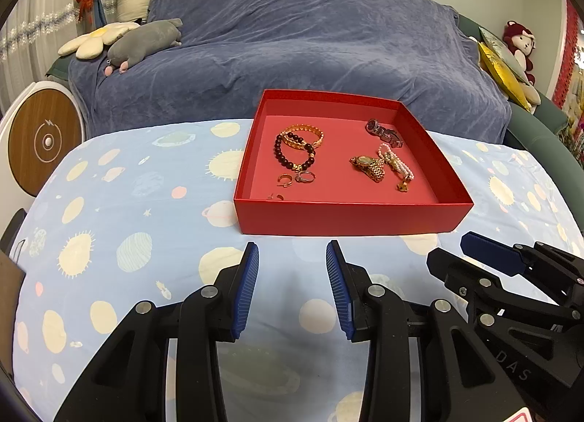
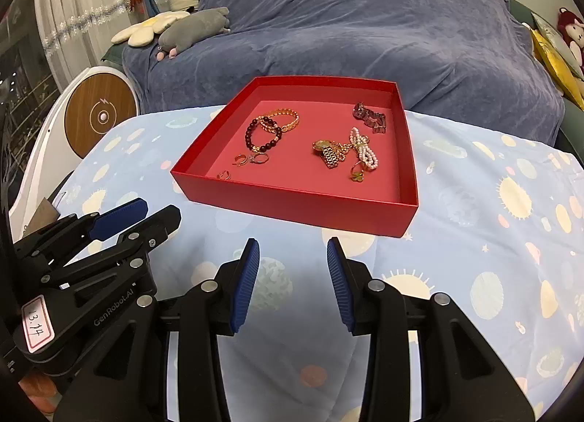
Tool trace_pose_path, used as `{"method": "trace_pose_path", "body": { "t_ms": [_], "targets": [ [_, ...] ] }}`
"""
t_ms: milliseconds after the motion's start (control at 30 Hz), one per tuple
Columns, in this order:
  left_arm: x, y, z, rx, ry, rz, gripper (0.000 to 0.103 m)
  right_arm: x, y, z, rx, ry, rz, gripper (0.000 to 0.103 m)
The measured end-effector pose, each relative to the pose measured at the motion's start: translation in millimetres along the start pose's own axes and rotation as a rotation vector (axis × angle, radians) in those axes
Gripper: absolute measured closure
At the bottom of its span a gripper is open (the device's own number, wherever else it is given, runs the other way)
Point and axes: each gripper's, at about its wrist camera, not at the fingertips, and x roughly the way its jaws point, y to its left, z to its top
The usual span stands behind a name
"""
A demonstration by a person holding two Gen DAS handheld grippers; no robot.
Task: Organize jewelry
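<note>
Hovering side by side over table (image 1: 109,203) draped in pale blue planet-print cloth: left gripper (image 1: 292,287) and right gripper (image 2: 293,283), fingers of both spread wide, blue ribbed pads bare, nothing held. Red box (image 1: 350,217), shallow and lidless, sitting on cloth just beyond both fingertips, apart from them. Inside, left portion: gold bangle (image 1: 304,134) overlapping dark bead bracelet (image 1: 292,157); nearer, two small rings (image 1: 296,177) close together, plus one more small gold piece (image 1: 276,197) against front wall, too tiny to identify. Right portion: gold watch (image 1: 368,166) touching pearl strand (image 1: 396,163), small gold charm (image 1: 402,186) at strand's near end; dark-strapped watch (image 1: 385,133) toward back wall, apart from others. Lettering moulded on left gripper body, seen from right wrist: "GenRobot.AI"; pink-edged white sticker (image 2: 36,323) beside it, handwritten "13.14". Partial letters "DAS" on right gripper body, seen from left wrist. Behind table, sofa (image 1: 310,39) under blue throw, grey plush toy (image 1: 146,41) on its left end.
</note>
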Motion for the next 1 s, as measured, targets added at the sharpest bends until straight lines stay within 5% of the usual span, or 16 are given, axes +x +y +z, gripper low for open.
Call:
{"method": "trace_pose_path", "body": {
  "t_ms": [433,767,1000],
  "targets": [
    [-0.7,-4.0,-2.1,0.001,-0.001,-0.002,0.067,2.0,2.1,-1.8,-0.003,0.001,-0.009,0.065],
    [0.4,-3.9,-4.2,-0.013,0.008,0.014,0.067,-1.0,-0.9,-0.4,0.017,-0.025,-0.041,0.046],
    [-1.5,-0.4,-4.2,-0.028,0.0,0.042,0.047,-2.8,-5.1,-0.3,0.04,-0.029,-0.054,0.045]
  ]
}}
